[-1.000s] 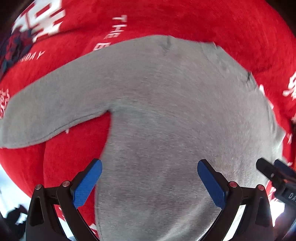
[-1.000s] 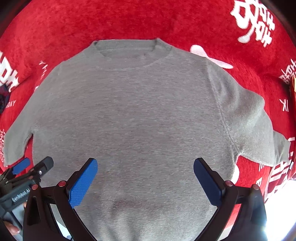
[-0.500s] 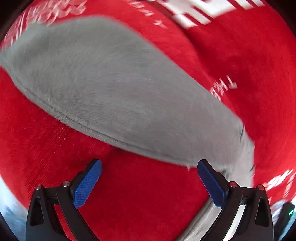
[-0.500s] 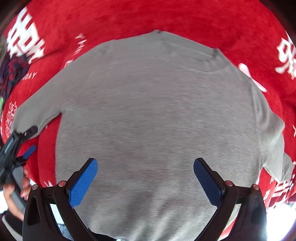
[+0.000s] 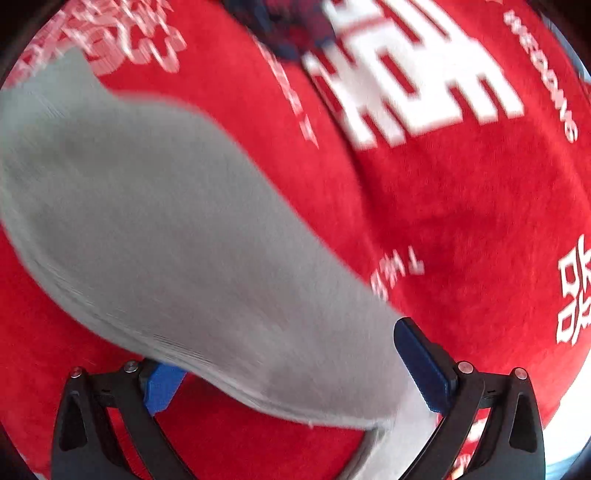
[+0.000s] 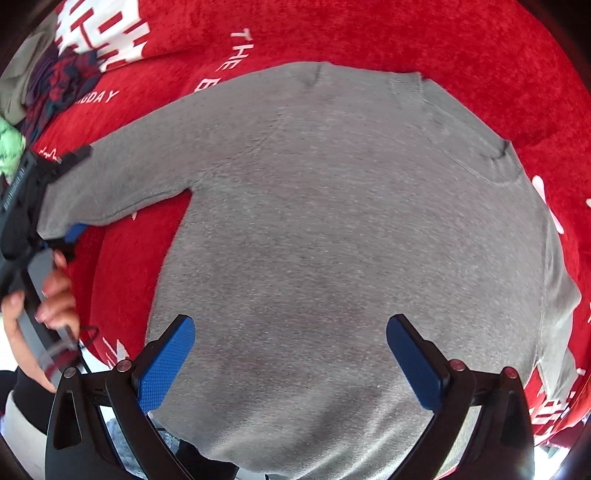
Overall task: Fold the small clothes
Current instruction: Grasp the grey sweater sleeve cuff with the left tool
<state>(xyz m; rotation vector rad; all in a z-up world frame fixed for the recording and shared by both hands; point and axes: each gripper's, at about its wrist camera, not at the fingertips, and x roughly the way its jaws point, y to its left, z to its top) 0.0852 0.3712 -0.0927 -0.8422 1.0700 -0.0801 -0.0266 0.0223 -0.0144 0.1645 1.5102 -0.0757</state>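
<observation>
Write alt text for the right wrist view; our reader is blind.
A grey knit short-sleeved top lies flat on a red printed blanket. The open right gripper hovers above its hem; the left gripper straddles one sleeve end.

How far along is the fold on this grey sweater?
Barely started. Done: the grey sweater lies spread flat on the red blanket, with no fold visible in its body. In hand: the left gripper is open around the end of the left sleeve; the right gripper hovers open over the hem. Left: fold in both sleeves, then the body.
</observation>
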